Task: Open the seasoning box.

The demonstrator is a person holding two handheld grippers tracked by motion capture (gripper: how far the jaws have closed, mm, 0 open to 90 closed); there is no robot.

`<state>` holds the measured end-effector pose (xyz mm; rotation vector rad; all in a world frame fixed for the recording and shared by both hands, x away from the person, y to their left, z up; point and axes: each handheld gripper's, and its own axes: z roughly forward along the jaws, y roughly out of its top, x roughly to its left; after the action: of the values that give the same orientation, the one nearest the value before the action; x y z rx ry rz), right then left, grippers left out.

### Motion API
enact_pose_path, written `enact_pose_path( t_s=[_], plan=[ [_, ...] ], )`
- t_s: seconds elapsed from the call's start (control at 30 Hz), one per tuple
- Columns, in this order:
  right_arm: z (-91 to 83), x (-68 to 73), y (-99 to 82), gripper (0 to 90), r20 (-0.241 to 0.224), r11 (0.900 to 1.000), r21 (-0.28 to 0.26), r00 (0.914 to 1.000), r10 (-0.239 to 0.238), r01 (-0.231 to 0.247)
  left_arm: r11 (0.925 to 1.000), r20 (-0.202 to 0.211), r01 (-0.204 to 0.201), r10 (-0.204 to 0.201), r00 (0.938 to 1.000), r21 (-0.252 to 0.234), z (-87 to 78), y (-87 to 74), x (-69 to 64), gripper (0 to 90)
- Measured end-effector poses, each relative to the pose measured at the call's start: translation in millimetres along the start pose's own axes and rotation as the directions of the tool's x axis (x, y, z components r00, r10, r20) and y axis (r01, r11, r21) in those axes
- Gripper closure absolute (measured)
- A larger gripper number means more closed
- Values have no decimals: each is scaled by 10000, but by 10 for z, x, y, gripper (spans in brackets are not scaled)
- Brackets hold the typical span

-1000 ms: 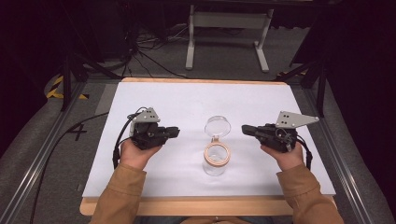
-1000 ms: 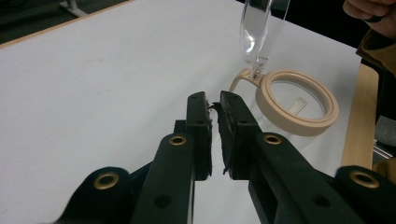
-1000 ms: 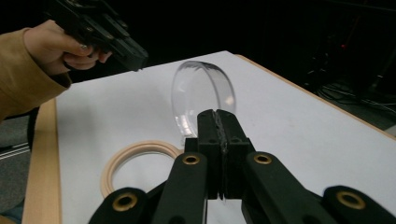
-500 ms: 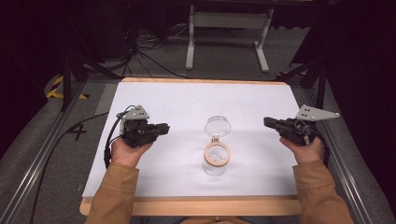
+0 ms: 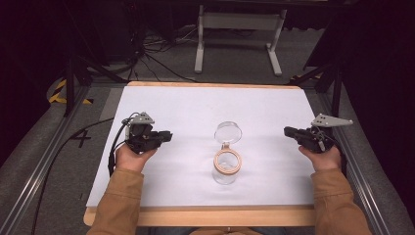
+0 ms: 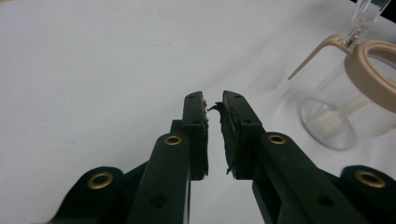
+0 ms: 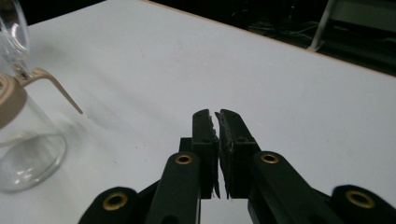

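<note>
Bench [image 5: 195,107]: white-covered top with a wooden edge; no readable writing on it. Floor at left: a dark mark resembling "4" [image 5: 81,139]. Clear glass jar [image 5: 226,169]: upright near the bench's middle, tan ring at its mouth, hinged clear lid [image 5: 228,131] swung open behind. Left hand-held gripper [image 5: 166,135]: held left of the jar, well apart from it, jaws slightly parted and empty. Right hand-held gripper [image 5: 288,131]: held near the bench's right edge, jaws nearly together, a thin slit between them, empty.

Left gripper [image 5: 164,135] slightly parted, right gripper [image 5: 288,130] closed, both empty.
</note>
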<state>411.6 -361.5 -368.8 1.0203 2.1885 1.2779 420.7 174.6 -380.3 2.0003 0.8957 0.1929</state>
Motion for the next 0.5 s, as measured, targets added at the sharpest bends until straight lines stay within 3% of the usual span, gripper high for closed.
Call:
enact_pose_path(
  t_s=[0.3,0.4,0.5],
  plan=[
    [151,-72,-146,832,287,9958,895,9994,180,-205,9981,-131,-57,65,9999,607,141,-62,43,788],
    [248,-77,-216,827,255,9888,1473,9994,220,-255,9955,-203,-117,136,9997,944,175,-75,47,788],
    [349,-66,-262,818,215,9755,2196,9997,97,-142,9951,-182,-127,145,9997,983,189,-83,55,788]
  ],
)
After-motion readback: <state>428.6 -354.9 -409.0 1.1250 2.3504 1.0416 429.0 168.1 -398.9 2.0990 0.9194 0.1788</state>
